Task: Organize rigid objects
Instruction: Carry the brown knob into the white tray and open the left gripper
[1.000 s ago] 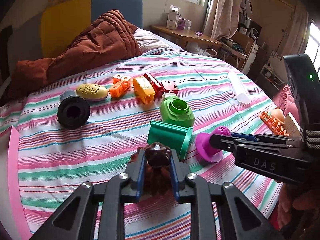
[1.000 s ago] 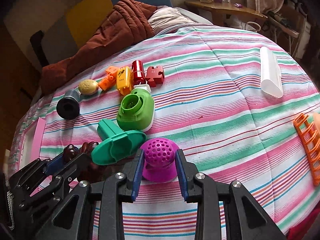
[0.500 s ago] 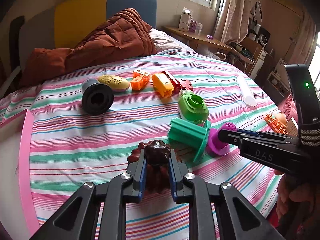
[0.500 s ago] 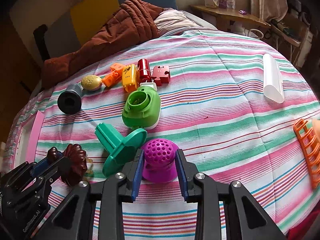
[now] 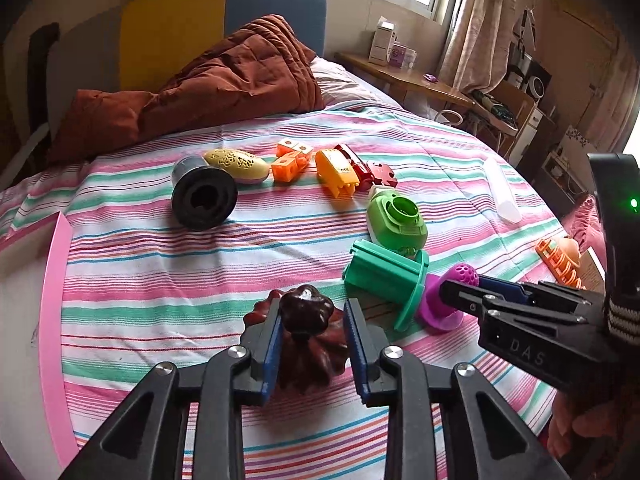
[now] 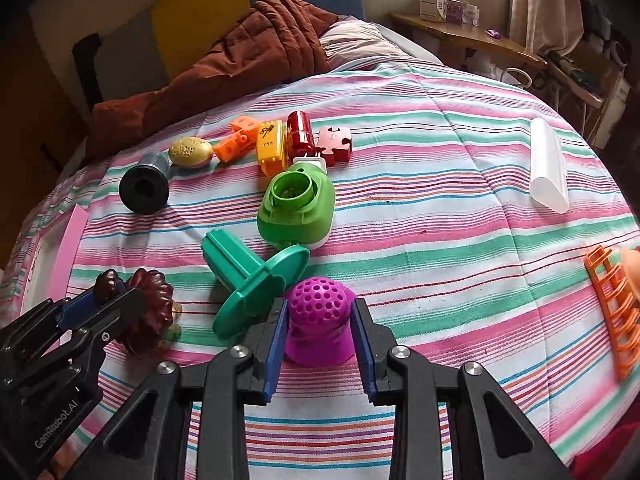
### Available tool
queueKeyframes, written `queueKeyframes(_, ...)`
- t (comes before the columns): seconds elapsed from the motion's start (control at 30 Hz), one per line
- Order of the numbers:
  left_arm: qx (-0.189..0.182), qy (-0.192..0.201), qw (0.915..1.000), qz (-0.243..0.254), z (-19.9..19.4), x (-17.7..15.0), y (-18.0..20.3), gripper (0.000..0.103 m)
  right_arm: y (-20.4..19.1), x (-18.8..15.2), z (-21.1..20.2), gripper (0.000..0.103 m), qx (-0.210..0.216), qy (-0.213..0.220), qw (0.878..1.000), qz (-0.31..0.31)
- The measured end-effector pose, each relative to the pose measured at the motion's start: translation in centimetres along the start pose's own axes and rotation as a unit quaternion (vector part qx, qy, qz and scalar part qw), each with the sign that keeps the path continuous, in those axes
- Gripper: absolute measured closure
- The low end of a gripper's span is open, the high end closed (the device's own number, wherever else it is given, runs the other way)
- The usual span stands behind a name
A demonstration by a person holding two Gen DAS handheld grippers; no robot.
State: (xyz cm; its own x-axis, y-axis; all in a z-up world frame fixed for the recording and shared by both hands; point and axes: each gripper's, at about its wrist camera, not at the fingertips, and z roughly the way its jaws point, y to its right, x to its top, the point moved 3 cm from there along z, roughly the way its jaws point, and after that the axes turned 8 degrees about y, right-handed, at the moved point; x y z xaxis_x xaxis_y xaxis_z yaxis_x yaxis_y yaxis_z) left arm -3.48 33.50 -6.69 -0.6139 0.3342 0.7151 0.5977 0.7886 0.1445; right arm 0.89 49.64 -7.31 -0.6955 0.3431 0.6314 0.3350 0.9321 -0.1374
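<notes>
Directly at 9 o'clock of the purple perforated piece (image 6: 318, 322), a teal flanged piece (image 6: 250, 280) touches it. Right gripper (image 6: 319, 334) clamps the purple piece; left gripper (image 5: 312, 330) is opening, jaws narrowly apart around the brown fluted mold (image 5: 310, 340), whose base is hidden.

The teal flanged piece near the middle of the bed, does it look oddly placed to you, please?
Somewhat: the teal flanged piece lies tipped on its side, its flange edge against the purple perforated piece in the right gripper and close beside the green dispenser.

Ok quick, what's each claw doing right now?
Left claw: opening, letting go of the brown fluted toy between its fingers.
Right claw: closed on the purple holey toy.
</notes>
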Motion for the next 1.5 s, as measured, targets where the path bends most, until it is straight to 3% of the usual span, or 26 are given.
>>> queueKeyframes(0.13,-0.006,0.000,1.0000,-0.006,0.2,0.2,-0.1,0.076,0.3,0.2,0.2,0.070,0.009,0.001,1.000,0.014)
queueKeyframes(0.17,-0.001,0.001,1.0000,-0.004,0.2,0.1,-0.1,0.081,0.2,0.2,0.2,0.070,0.007,0.001,1.000,0.013)
queueKeyframes(0.4,-0.009,0.000,0.9999,-0.009,-0.7,-0.2,-0.8,0.081,-0.1,0.3,-0.2,0.071,-0.003,0.007,1.000,-0.003)
queueKeyframes(0.87,-0.019,0.039,0.9980,-0.046,-6.4,1.0,-4.9,0.081,-1.8,0.1,-1.1,0.071,-0.009,0.023,0.999,-0.038)
queueKeyframes(1.13,0.034,0.057,0.9950,-0.074,-8.9,1.3,-11.0,0.081,-3.3,-0.4,-1.6,0.072,0.018,0.017,0.999,-0.044)
queueKeyframes(1.5,0.102,0.048,0.9841,-0.137,-9.9,-0.2,-20.6,0.081,-6.4,-1.8,-2.3,0.072,0.042,0.021,0.997,-0.063)
